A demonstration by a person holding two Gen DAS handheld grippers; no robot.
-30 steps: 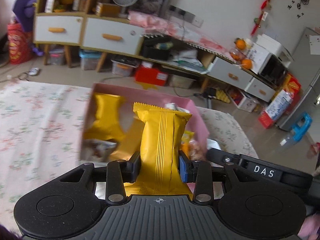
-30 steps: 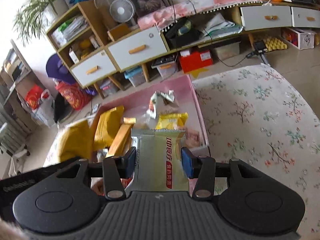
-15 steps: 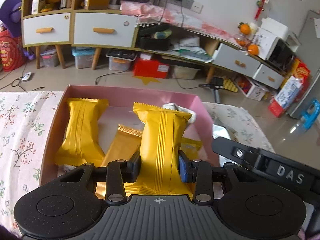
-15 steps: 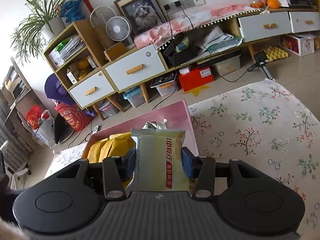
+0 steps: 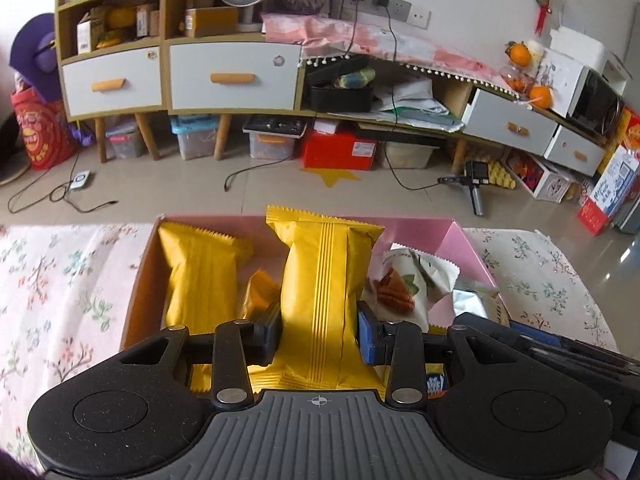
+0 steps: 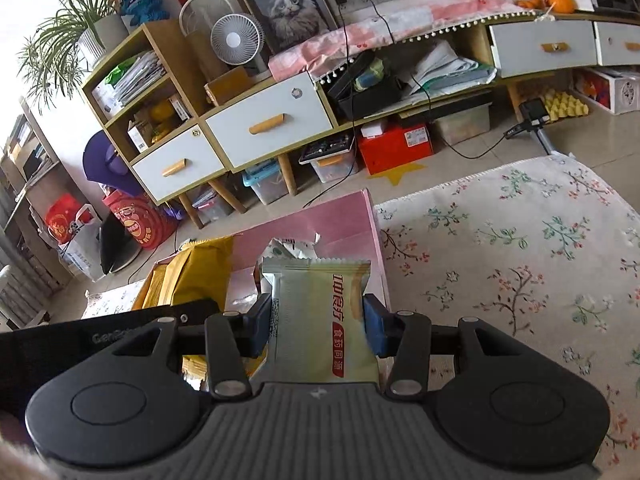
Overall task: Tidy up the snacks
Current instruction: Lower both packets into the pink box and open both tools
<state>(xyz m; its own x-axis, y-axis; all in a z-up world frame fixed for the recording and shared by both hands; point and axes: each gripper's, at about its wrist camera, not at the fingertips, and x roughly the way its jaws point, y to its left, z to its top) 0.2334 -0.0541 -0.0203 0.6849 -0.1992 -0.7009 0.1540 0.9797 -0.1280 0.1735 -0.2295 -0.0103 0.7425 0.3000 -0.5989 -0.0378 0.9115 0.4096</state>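
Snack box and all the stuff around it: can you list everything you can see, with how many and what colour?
Pink box: one, on the floral cloth.
Yellow packets lying in box: at least two.
White nut packet: one, at the box's right side.
Held yellow packet: one, over the box.
Pale green packet: one, red writing, over the box's right edge.
Fan: one, white, on the cabinet.
Cat picture: one.
Red box: one, on the floor.
Left gripper: black, clamping the yellow packet.
Right gripper: black, clamping the green packet.
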